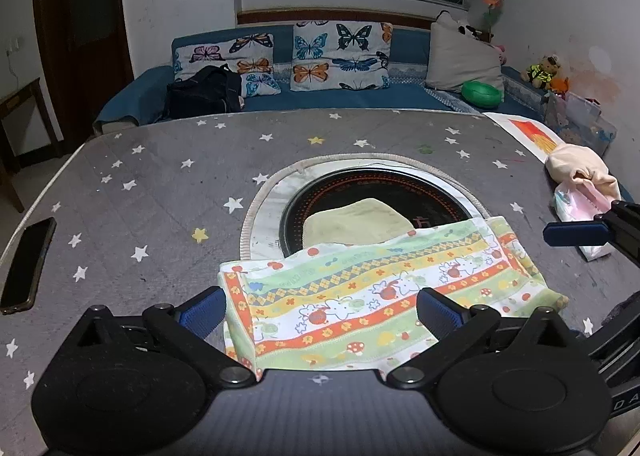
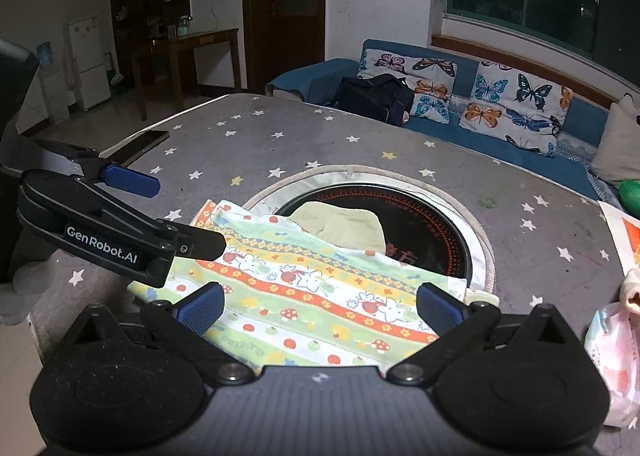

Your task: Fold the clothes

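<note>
A striped cloth with rabbit and mushroom prints (image 1: 360, 292) lies folded on the grey star-patterned table (image 1: 160, 184), partly over a black round cooktop (image 1: 380, 192). A plain pale green cloth (image 1: 356, 224) lies on the cooktop, tucked under the striped one. My left gripper (image 1: 322, 310) is open, its blue pads either side of the striped cloth's near left part. My right gripper (image 2: 320, 306) is open over the near edge of the striped cloth (image 2: 312, 292). The left gripper (image 2: 176, 212) also shows in the right wrist view, above the cloth's left corner.
A phone (image 1: 28, 264) lies at the table's left edge. A cream garment (image 1: 580, 168), a pink plastic bag (image 1: 580, 208) and a paper sheet (image 1: 528, 136) sit at the right. A blue sofa (image 1: 280, 96) with butterfly cushions stands behind the table.
</note>
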`<state>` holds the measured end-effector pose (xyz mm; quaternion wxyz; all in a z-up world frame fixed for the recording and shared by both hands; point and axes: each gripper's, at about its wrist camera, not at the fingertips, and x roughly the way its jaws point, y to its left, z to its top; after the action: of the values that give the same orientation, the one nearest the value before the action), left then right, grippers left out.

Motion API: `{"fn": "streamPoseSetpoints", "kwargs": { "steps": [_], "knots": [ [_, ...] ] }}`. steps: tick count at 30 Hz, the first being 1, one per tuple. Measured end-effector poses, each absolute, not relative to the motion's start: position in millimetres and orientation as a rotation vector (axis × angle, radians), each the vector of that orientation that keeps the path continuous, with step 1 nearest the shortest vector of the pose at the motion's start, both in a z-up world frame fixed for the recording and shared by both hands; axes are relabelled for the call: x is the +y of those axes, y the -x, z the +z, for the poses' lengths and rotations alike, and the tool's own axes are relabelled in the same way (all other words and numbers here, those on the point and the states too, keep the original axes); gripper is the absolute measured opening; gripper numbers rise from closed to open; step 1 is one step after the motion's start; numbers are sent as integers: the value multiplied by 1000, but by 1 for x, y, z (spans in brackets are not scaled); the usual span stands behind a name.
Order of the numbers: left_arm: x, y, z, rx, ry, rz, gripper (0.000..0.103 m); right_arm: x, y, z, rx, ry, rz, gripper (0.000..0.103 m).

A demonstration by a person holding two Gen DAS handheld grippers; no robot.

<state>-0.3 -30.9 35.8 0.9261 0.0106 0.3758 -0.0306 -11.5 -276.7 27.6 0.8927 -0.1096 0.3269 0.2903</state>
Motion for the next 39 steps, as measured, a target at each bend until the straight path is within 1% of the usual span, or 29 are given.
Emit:
{"fn": "streamPoseSetpoints", "kwargs": {
  "steps": [15,21,30,32,34,37,39],
  "knots": [
    [-46,37,56,717,-44,-75,103,-291,50,48,621,247,597,103],
    [-46,24,50,731,-38,-83,103,-293,47,51,616,250,591,103],
    [-25,-17,32,768,-17,-61,103,-283,-1,33,675,230,586,103],
    [-17,-29,27,779,-6,-54,101,-279,-16,27,694,226,585,101],
    [-7,-40,22,789,2,-50,98,-276,-32,22,715,216,582,95],
    [4,-57,14,807,6,-59,90,-270,-59,14,752,197,580,90],
    [9,-67,8,823,4,-75,87,-264,-77,8,779,183,580,85]
  ]
}}
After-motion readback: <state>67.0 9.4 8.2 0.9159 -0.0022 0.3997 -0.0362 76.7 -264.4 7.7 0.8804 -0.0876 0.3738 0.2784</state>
